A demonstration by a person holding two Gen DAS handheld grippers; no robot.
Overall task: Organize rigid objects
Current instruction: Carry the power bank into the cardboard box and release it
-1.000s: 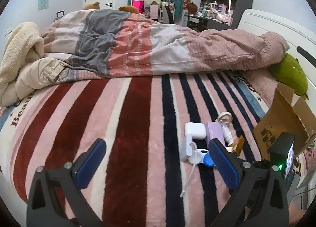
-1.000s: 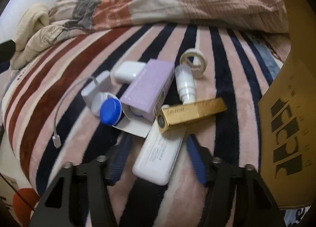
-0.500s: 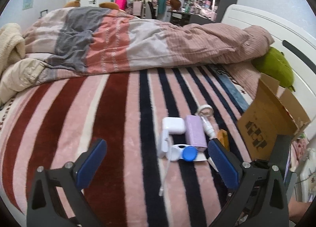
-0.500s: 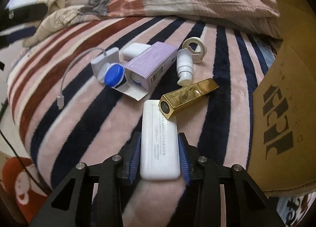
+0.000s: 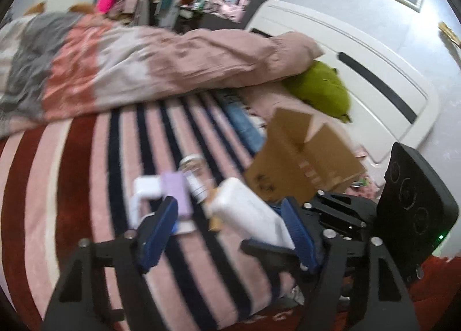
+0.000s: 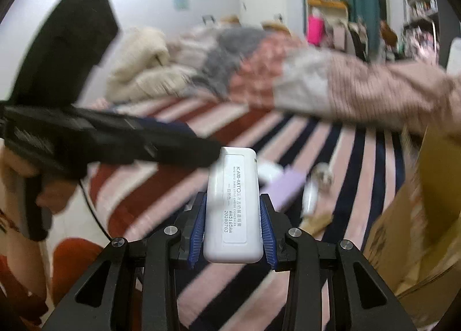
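In our right gripper (image 6: 233, 230) the blue pads press both long sides of a white case (image 6: 234, 207), which we hold lifted above the striped blanket (image 6: 178, 187), label up. Our left gripper (image 5: 230, 230) hangs beside it with its jaws closing; the white case shows between its fingers, but we cannot tell whether either pad touches it. Beyond, on the blanket, lie a purple box (image 5: 176, 195), a white charger (image 5: 145, 190), a small bottle (image 5: 196, 185) and a roll of tape (image 5: 191, 161), close together and blurred. Just right of them stands an open cardboard box (image 5: 299, 164). Farther back a rumpled quilt (image 5: 144, 63) lies across the bed, with a green cushion (image 5: 319, 86) by the white headboard (image 5: 360, 51).
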